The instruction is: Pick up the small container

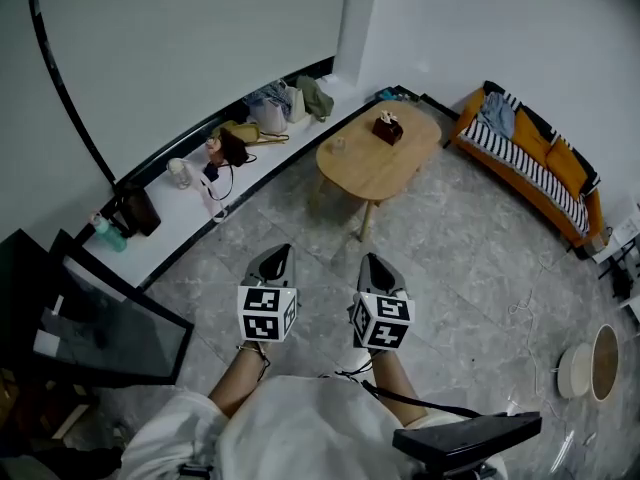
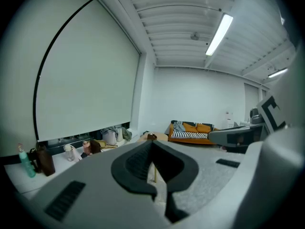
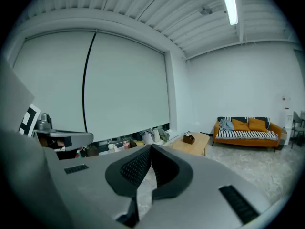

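A small pale container (image 1: 338, 143) stands near the left end of the oval wooden coffee table (image 1: 375, 168), with a brown tissue box (image 1: 388, 128) further back on it. Both grippers hover over the floor well short of the table and point toward it. My left gripper (image 1: 283, 252) has its jaws together and holds nothing; in the left gripper view its tips (image 2: 152, 143) meet just below the far table. My right gripper (image 1: 373, 260) is likewise shut and empty, with its tips (image 3: 151, 147) closed. The table (image 3: 193, 143) and tissue box (image 3: 189, 138) lie ahead of it.
A white ledge (image 1: 190, 223) along the window wall carries bags, bottles and a cup. An orange sofa (image 1: 535, 163) stands at the right wall. A black screen (image 1: 90, 318) is at my left, and round white dishes (image 1: 590, 363) lie on the floor at the right.
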The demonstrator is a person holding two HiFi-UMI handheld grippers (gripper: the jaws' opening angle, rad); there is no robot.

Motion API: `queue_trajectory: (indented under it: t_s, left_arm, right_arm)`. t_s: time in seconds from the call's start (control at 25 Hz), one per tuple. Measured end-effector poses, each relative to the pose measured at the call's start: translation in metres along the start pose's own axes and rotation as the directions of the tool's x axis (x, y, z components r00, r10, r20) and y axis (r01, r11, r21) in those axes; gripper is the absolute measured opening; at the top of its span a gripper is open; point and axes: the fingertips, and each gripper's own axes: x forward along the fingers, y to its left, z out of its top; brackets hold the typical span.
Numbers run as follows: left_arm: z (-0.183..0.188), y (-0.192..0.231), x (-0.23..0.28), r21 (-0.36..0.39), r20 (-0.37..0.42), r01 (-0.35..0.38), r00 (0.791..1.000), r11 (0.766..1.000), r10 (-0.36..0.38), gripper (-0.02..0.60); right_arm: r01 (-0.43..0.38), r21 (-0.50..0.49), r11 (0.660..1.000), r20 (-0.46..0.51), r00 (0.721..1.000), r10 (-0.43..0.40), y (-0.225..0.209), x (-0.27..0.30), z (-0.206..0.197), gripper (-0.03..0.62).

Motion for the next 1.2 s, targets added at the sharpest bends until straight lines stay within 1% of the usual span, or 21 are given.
queue_trajectory:
  t_s: [0.16,0.32,0.64,0.92,1.2]
  left_arm:
    - [-0.010,0.011,0.004,-0.011,-0.012,0.005,1.000,1.000,-0.005,0.008]
    - [-0.018,0.012,0.018,-0.019,-0.034,0.017,0.999,1.000,-0.018,0.008]
    - [-0.018,0.018,0.066,-0.005,-0.054,0.038,0.998,0.999,-0.038,0.008]
    - [0.005,0.030,0.137,-0.006,-0.043,0.027,0.999,1.000,-0.028,0.008]
    - [0.030,0.033,0.207,0.014,-0.050,0.020,0.999,1.000,-0.019,0.008]
  right_arm:
    - [0.019,0.004,1.000,-0.024,1.000,-0.019,0.004,0.005,-0.012,0.023]
    - [0.036,0.023,0.999,-0.054,0.998,-0.035,-0.003,0.015,-0.021,0.023]
    - [0.052,0.041,0.998,-0.056,0.997,-0.049,-0.026,0.059,-0.014,0.023]
    - [0.029,0.024,0.999,-0.068,0.997,-0.028,-0.054,0.125,0.009,0.023]
    - [0.028,0.026,0.999,-0.052,0.998,-0.027,-0.097,0.185,0.040,0.023]
